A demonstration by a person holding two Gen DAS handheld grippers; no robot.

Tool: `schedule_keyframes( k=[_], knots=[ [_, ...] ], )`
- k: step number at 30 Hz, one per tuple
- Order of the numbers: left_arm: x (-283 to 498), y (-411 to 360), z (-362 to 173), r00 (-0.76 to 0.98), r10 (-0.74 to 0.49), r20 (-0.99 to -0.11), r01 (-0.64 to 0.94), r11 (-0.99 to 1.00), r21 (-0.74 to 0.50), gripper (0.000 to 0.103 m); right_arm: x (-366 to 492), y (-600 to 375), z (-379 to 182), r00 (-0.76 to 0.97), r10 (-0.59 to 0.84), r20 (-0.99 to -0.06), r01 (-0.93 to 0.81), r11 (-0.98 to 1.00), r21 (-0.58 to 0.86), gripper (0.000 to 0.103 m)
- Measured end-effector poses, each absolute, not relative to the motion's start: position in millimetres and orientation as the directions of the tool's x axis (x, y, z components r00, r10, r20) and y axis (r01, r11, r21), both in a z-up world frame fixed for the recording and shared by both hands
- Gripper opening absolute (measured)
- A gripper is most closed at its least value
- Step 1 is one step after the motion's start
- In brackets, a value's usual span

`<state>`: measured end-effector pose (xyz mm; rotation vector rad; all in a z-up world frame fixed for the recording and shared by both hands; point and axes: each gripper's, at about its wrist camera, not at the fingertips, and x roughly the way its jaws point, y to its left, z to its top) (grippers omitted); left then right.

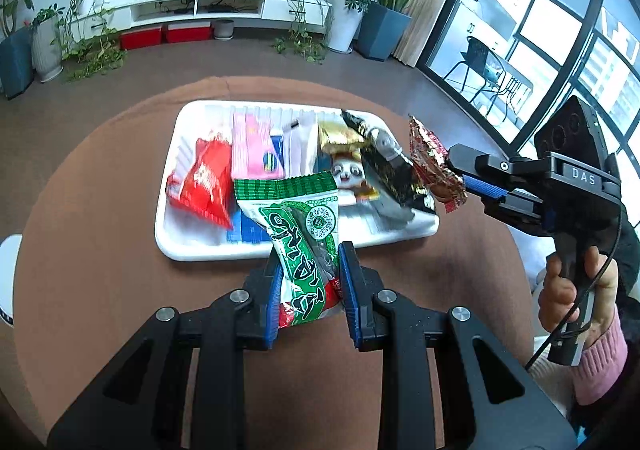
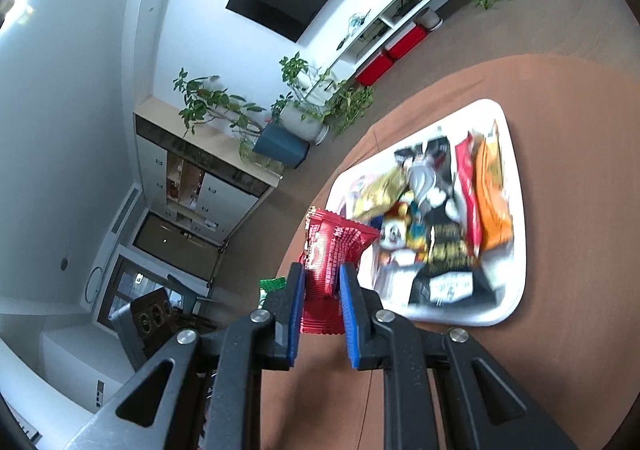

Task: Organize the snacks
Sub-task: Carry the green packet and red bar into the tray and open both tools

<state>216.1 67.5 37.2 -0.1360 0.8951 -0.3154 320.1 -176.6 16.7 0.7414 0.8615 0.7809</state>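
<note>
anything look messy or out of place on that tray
Yes. The packets in the white tray lie jumbled, overlapping at odd angles, and a black packet leans over its right rim. Nothing looks spilled or torn. The left gripper holds a green packet and the right gripper a red packet.

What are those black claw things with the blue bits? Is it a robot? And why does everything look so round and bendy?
No robot: a person's hand holds a grabbing tool, one in each hand. Each tool has a small camera looking along its two blue-padded fingers, and its lens bends the room. One picture is from the left gripper, squeezing a green snack packet. The other is from the right gripper, squeezing a red shiny packet. On the brown round table sits a white tray piled with more snack bags.
</note>
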Motion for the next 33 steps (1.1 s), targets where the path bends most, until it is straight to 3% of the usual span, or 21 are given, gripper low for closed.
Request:
schedule_keyframes(
  k=[14,33],
  knots=[
    [268,64,50,0.58,-0.286,-0.763,0.227,0.956,-0.186,0.024,361,-174,11,0.454,0.802,-0.388,-0.266,0.538,0.8,0.02],
    [317,47,38,0.567,-0.221,-0.793,0.24,0.966,-0.097,0.024,383,-162,-1,0.486,0.721,-0.495,-0.291,0.667,0.686,0.019]
  ],
)
